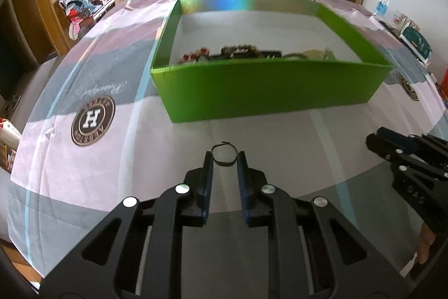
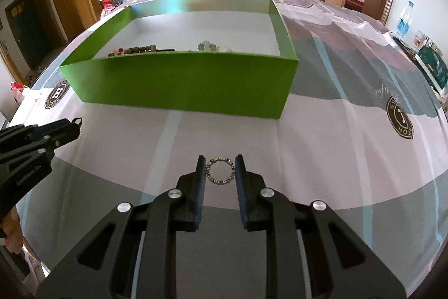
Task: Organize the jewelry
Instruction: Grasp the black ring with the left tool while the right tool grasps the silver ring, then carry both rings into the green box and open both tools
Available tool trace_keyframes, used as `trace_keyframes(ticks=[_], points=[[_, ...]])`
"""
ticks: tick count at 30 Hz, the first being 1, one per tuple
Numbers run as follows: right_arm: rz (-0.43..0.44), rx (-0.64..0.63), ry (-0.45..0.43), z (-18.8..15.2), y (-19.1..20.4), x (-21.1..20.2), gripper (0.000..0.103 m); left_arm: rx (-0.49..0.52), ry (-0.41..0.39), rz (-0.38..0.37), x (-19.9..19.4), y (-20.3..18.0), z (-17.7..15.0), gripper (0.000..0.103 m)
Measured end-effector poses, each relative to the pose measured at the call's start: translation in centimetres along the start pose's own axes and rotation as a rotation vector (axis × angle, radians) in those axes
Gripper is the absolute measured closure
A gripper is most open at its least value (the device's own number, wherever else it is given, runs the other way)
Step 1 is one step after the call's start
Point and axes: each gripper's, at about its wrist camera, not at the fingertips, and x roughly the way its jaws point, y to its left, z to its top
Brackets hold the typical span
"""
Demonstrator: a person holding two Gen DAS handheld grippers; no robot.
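Green box (image 1: 266, 86) on counter (image 1: 98, 173), beads inside. Left hand-held gripper (image 1: 224, 157) before box, clenched on thin wire ring (image 1: 224, 156). Right hand-held gripper (image 2: 219, 168) before box, clenched on toothed metal ring (image 2: 220, 169).

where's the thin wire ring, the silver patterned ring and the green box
thin wire ring (image 1: 224, 155): left wrist view, left rim
silver patterned ring (image 2: 220, 170): right wrist view, lower band
green box (image 2: 182, 83): right wrist view, front wall

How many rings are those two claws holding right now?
2. A thin dark wire ring sits between the left gripper fingers; a notched metal ring between the right gripper fingers. The green box may hide more.
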Motion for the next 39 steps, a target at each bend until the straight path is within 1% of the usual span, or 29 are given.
trace_keyframes(ticks=[2, 6, 12, 15, 18, 22, 26, 29, 31, 32, 33, 35, 37, 38, 39], points=[[0.004, -0.003, -0.026, 0.6, 0.0, -0.8, 0.082, 0.007, -0.023, -0.006, -0.8, -0.1, 0.4, 0.086], [0.023, 0.005, -0.078, 2.1, -0.6, -2.4, 0.082, 0.019, -0.071, 0.005, -2.2, -0.1, 1.8, 0.086], [0.018, 0.007, -0.188, 5.8, -0.8, -5.2, 0.082, 0.002, -0.163, 0.006, -4.1, 0.2, 5.8, 0.086], [0.025, 0.015, -0.224, 8.3, -1.1, -5.5, 0.082, -0.008, -0.189, -0.017, -4.2, 0.4, 8.1, 0.086], [0.046, 0.035, -0.212, 10.2, -1.3, -4.1, 0.082, -0.031, -0.180, -0.043, -2.9, 0.6, 10.1, 0.086], [0.005, 0.039, -0.132, 11.3, -1.1, -0.4, 0.082, -0.040, -0.117, -0.045, 0.5, 0.3, 11.9, 0.086], [-0.002, 0.061, -0.074, 11.3, -1.4, 2.8, 0.082, -0.038, -0.064, -0.057, 2.9, -0.3, 12.0, 0.085], [-0.003, 0.065, -0.062, 11.0, -1.5, 3.5, 0.082, -0.037, -0.041, -0.062, 4.2, -0.6, 12.0, 0.085], [-0.002, 0.063, -0.069, 11.0, -1.6, 3.6, 0.077, -0.046, -0.034, -0.068, 4.7, -0.5, 11.9, 0.080], [-0.001, 0.065, -0.076, 10.9, -1.7, 3.5, 0.069, -0.051, -0.035, -0.068, 4.9, -0.4, 11.8, 0.073], [0.000, 0.066, -0.079, 10.9, -1.7, 3.4, 0.062, -0.054, -0.039, -0.066, 4.9, -0.4, 11.8, 0.067], [0.001, 0.074, -0.093, 10.8, -1.9, 3.0, 0.058, -0.061, -0.054, -0.057, 4.5, -0.2, 11.7, 0.061], [-0.007, 0.081, -0.106, 10.7, -2.2, 2.4, 0.056, -0.069, -0.078, -0.051, 3.6, 0.1, 11.5, 0.055], [-0.008, 0.084, -0.114, 10.6, -2.2, 2.1, 0.052, -0.071, -0.094, -0.044, 3.0, 0.2, 11.2, 0.051], [-0.011, 0.089, -0.125, 10.5, -2.3, 1.5, 0.046, -0.072, -0.112, -0.033, 2.4, 0.3, 11.0, 0.047]])
